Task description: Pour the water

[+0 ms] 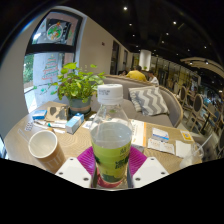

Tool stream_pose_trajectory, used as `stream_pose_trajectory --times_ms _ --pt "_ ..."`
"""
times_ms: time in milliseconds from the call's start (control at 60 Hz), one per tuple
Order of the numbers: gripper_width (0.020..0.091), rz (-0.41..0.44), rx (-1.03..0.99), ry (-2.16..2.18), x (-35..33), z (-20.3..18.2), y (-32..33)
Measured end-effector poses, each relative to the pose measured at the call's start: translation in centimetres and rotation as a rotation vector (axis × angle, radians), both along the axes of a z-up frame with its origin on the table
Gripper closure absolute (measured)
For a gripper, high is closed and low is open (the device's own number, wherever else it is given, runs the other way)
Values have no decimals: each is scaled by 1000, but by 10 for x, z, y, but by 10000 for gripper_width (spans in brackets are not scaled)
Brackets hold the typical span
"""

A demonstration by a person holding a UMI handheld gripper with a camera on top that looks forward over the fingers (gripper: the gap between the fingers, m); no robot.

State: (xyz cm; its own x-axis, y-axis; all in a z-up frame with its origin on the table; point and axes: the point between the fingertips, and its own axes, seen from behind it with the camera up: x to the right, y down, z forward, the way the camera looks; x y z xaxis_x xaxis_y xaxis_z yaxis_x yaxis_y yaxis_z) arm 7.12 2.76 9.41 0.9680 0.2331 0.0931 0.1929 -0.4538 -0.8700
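- The gripper has its two fingers closed against the sides of a clear plastic bottle, the magenta pads pressing on its lower part.
- The bottle stands upright between the fingers, white cap on, with a green label near its base.
- A paper cup sits near the bottle on the wooden table, tilted with its mouth showing.
- Beyond it, a potted plant and papers rest on the table.
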Motion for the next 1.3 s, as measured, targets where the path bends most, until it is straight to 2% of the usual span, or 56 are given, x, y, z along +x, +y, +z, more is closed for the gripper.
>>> stream_pose_trajectory --times_ms 133,217,383,417,467,483,517,583,867,983,1133,1300 --pt "691 -34 -43 55 1 -37 1" --pt "668 -51 4 93 3 -33 2" --pt "564 -74 -9 139 4 -38 -2" --pt "501 -86 -52 137 5 -47 -7" --pt "278 -102 -89 144 4 -51 -12" --pt "234 -108 -92 144 5 -50 -13" --pt "277 -124 -101 133 9 -50 -17" --pt "237 -139 -105 101 13 -38 -28" --pt "251 -181 -120 47 -1 65 -127" --pt "253 -207 -135 32 -9 95 -178" --pt "251 -226 -152 49 -22 110 -224" --pt "251 -229 -149 28 -19 114 -243"
